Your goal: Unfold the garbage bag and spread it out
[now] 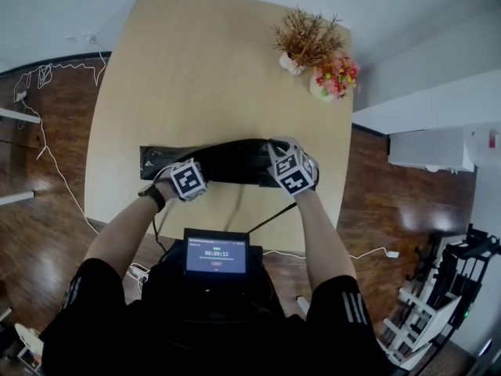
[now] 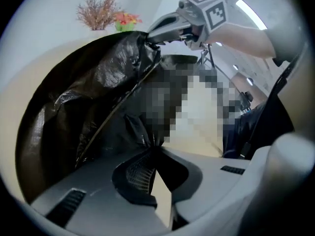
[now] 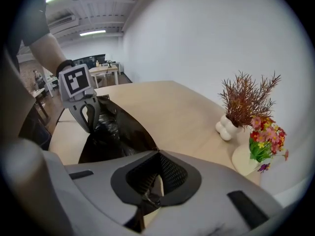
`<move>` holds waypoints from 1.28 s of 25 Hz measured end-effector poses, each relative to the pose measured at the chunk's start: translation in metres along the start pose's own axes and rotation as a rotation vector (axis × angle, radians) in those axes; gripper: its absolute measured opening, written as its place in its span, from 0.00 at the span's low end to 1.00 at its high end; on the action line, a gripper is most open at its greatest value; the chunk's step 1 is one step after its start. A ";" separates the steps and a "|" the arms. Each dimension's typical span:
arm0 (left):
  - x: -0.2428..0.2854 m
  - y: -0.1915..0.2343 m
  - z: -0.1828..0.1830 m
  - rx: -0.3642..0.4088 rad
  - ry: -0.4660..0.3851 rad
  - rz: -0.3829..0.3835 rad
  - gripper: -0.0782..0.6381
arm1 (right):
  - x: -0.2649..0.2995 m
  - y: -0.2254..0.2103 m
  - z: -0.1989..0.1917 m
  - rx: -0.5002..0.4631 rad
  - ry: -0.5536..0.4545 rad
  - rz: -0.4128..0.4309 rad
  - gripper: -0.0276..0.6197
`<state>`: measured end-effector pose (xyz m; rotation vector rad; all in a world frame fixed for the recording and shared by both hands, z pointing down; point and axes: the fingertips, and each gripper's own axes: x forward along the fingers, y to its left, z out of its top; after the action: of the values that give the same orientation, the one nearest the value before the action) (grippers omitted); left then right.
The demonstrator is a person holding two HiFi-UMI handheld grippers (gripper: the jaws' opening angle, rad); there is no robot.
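Black plastic film is pinched in both tools. Nearest the person, below a small lit screen [image 1: 217,254] at the chest, the left tool [image 2: 153,149] has its jaws together on a gathered tuck of the garbage bag [image 1: 227,161]. The right tool [image 3: 150,193] has its jaws clamped on another fold of the same film.

The bag lies as a long dark strip on the near half of the bench [image 1: 196,69], with its long axis running left to right in front of the person. Between the two tools it is lifted and bunched. Its right end stops at the right tool, and a flat, still-folded tail reaches out along the bench past the left tool.

Most of the unopened length therefore lies on the left, and the left tool is the nearer one to it. I judge that the coming spread should run along that left-right axis.

At the far right corner stand a dried-grass plant [image 1: 301,41] and a flower pot [image 1: 335,77], well apart from the bag.
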<state>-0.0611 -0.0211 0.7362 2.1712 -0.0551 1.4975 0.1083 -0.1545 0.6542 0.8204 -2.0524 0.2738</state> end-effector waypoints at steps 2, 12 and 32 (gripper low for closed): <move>-0.002 -0.007 0.000 0.018 0.002 -0.021 0.11 | 0.008 -0.001 -0.010 0.004 0.036 0.005 0.05; -0.001 -0.030 -0.025 0.093 0.124 -0.079 0.11 | 0.040 0.001 -0.059 0.033 0.179 0.037 0.05; -0.059 -0.055 0.008 0.208 0.016 -0.027 0.24 | 0.051 0.013 -0.077 0.033 0.210 0.049 0.06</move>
<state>-0.0609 0.0092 0.6614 2.3108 0.1406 1.5660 0.1305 -0.1313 0.7418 0.7294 -1.8766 0.4052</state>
